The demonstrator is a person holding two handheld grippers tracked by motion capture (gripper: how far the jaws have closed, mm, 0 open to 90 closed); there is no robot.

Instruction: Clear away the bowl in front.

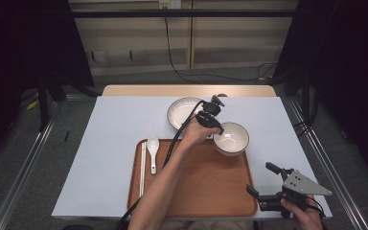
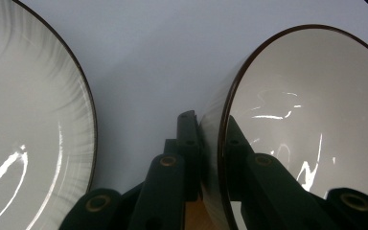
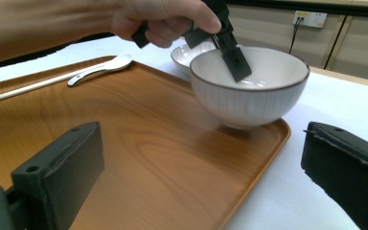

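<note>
A pale blue-white sheet covers the bench (image 1: 110, 143), whose bare wooden edge shows at the far side. Beyond it lie grey floor, a cable trailing down a light panelled wall, and dark curtains at both sides. A wall socket shows in the right gripper view.

On the sheet lies a rectangular brown wooden tray (image 1: 196, 187). A white ceramic spoon (image 1: 152, 151) and a pair of pale chopsticks (image 1: 143, 167) lie along its left edge. A white ribbed ceramic plate with a dark rim (image 1: 182, 112) sits on the sheet just beyond the tray.

The left gripper (image 1: 215, 125) is clenched on the near-left rim of a white ribbed ceramic bowl with a dark rim (image 1: 232, 139), at the tray's far right corner. The high view leaves it unclear whether the bowl rests on the tray. The right gripper view shows the bowl (image 3: 249, 91) above that corner with a shadow beneath; contact cannot be told. The left gripper view shows one jaw inside the bowl (image 2: 311, 120) and one outside, pinching its wall, with the plate (image 2: 33, 129) close beside.

The right gripper (image 1: 268, 184) hangs released, jaws wide apart, off the tray's near right corner.
</note>
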